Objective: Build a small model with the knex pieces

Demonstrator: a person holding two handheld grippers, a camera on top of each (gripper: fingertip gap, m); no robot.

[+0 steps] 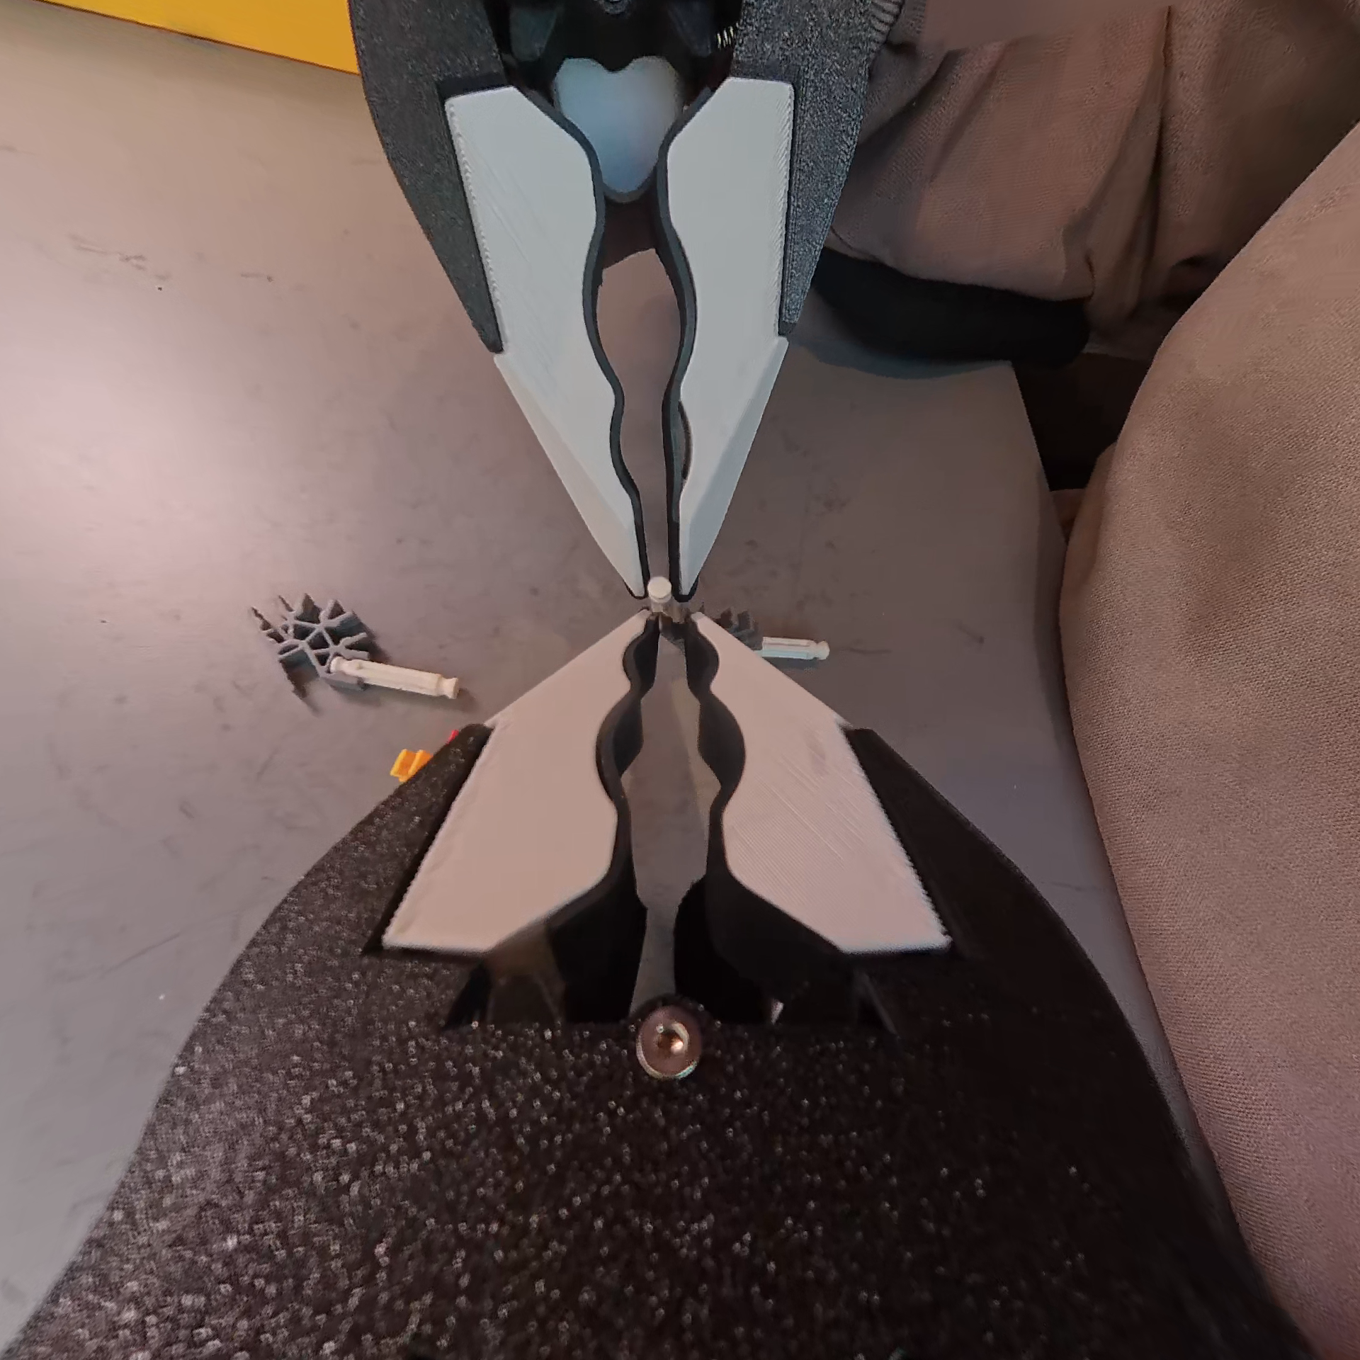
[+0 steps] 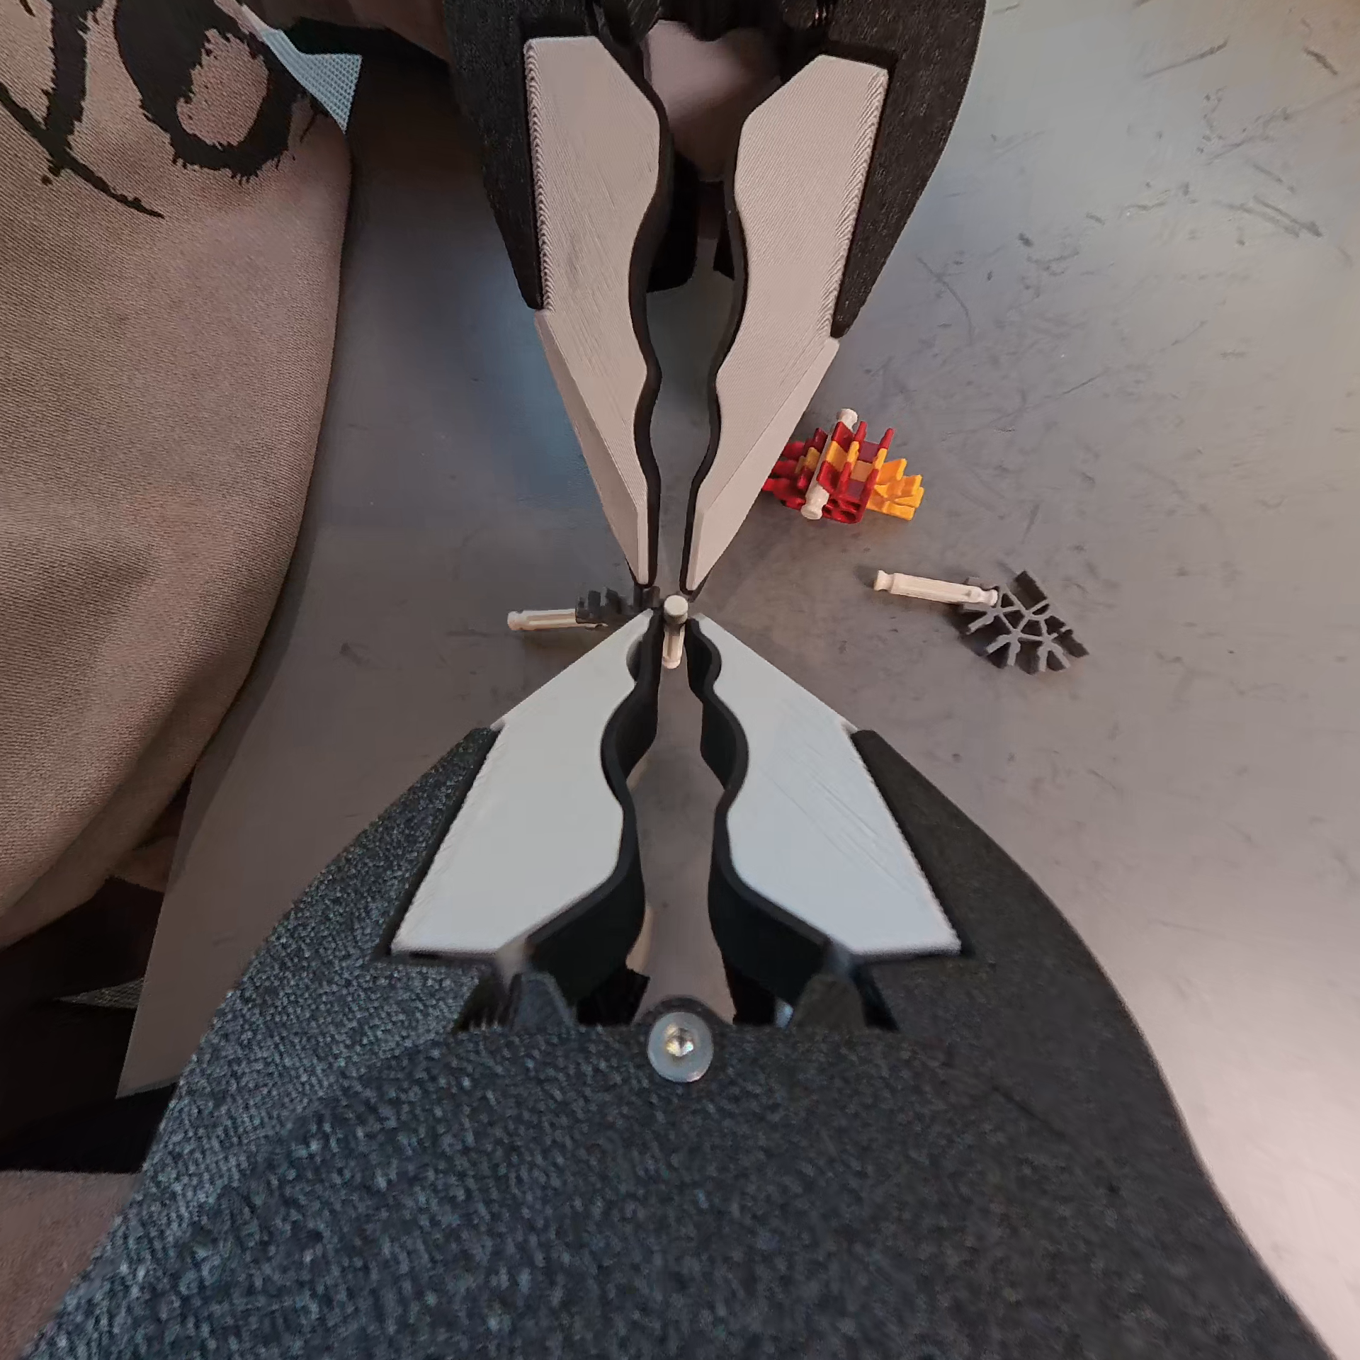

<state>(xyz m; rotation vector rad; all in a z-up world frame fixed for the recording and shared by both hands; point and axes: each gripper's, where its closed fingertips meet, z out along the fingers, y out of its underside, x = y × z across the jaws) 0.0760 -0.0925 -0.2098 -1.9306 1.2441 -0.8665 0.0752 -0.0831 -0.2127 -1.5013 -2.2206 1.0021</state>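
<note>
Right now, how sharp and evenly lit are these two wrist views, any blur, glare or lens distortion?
Left wrist view: fisheye bends the grey table edges; the left gripper body near the lens looks soft, the grey connector with a white rod fairly sharp. Right wrist view: soft glare on the table top right, short shadows, the red and yellow connector cluster crisp.

Matt, scuffed and scratched grey tabletop (image 2: 1104, 257). Layer-ribbed printed plastic on the pale fingers (image 2: 802, 824), grainy black shell (image 2: 662, 1214) with a shiny metal screw (image 2: 678, 1049). Smooth moulded plastic on the white rod (image 2: 923, 585), dark grey connector (image 2: 1023, 624) and red-yellow cluster (image 2: 846, 478); soft woven beige cloth (image 1: 1214, 662).
</note>
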